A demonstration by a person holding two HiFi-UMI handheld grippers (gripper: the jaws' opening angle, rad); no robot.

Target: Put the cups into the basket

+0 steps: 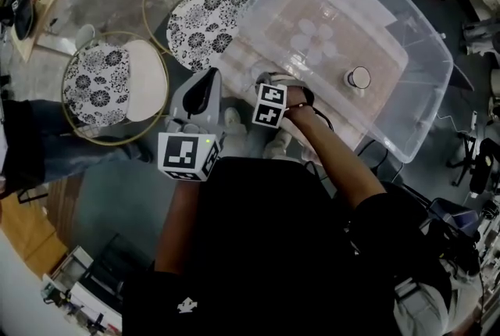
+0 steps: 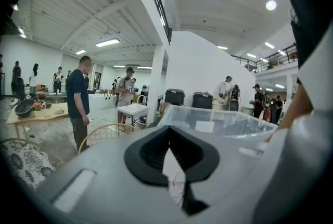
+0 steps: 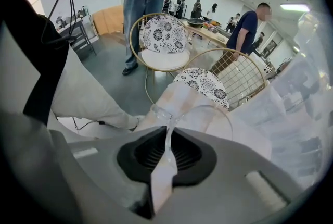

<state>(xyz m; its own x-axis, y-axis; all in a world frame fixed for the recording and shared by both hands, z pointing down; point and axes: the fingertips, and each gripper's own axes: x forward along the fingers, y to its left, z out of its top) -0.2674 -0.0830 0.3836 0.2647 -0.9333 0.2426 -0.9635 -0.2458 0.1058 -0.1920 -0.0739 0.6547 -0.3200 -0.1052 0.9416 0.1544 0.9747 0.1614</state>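
A big clear plastic basket (image 1: 406,104) fills the upper right of the head view, standing on the floor. Left of the basket stand two round wire chairs (image 1: 195,30) with flowered cushions, one just beside its left wall and the other further out.

The person's right arm (image 1: 344,170), bare below a black sleeve, stretches forward over the near-left rim of the basket. The right hand (image 1: 301,101) is just inside that rim and points the right tool (image 3: 165,158) steeply down. The left arm (image 1: 176,225) is bent in close to the body, outside the basket's near-left corner. It carries the left tool (image 2: 174,165) almost level, pointing towards the basket's side wall.

The right tool's jaws are pressed onto the thin wall of a clear cup (image 3: 165,139) at its rim, and the rest of the rim curves away to the right of the jaws. This cup is at the near-left edge of the basket. The left tool's jaws are drawn together, with only a narrow slit between them and nothing that I can make out in it.

A second cup (image 1: 358,77) stands upright on the basket's floor, towards its right wall and well apart from the right tool. Pale round shapes further back on the basket's floor are too faint to identify.
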